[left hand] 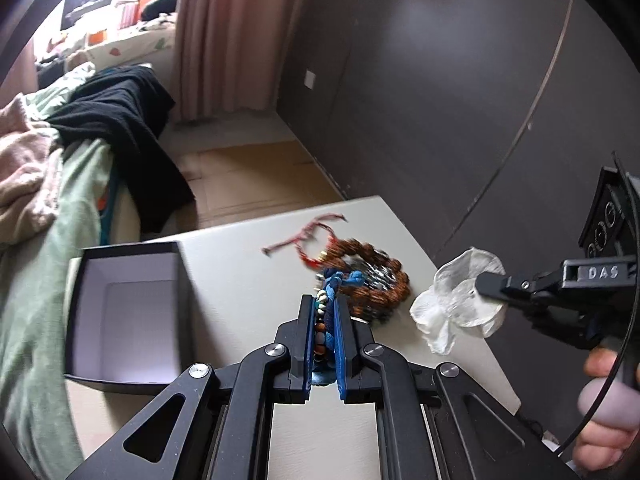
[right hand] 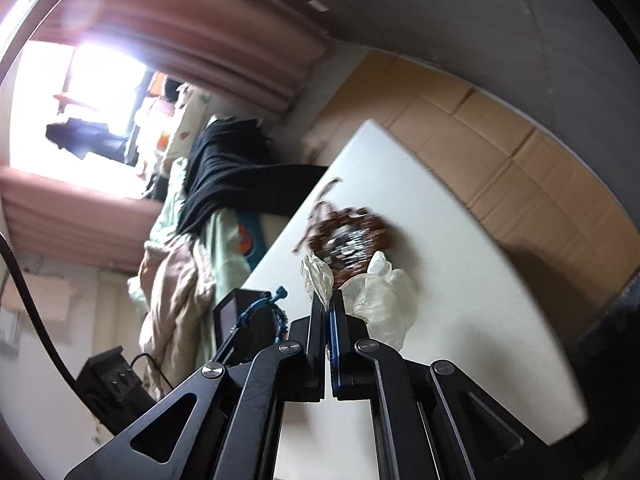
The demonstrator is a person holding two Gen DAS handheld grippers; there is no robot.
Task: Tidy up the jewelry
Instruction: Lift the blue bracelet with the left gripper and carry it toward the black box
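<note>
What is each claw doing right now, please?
Left claw: shut on the blue beaded bracelet.
Right claw: shut on the white crumpled wrapper.

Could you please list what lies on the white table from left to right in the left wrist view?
Open black box → blue beaded bracelet in the left gripper → brown bead bracelets → crumpled white plastic in the right gripper.

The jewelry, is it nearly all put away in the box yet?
Not yet. The black box looks empty. The left tool is shut on a blue beaded bracelet, and the right tool is shut on a white flower piece. The brown bead bracelet and red cord wait on the table.
</note>
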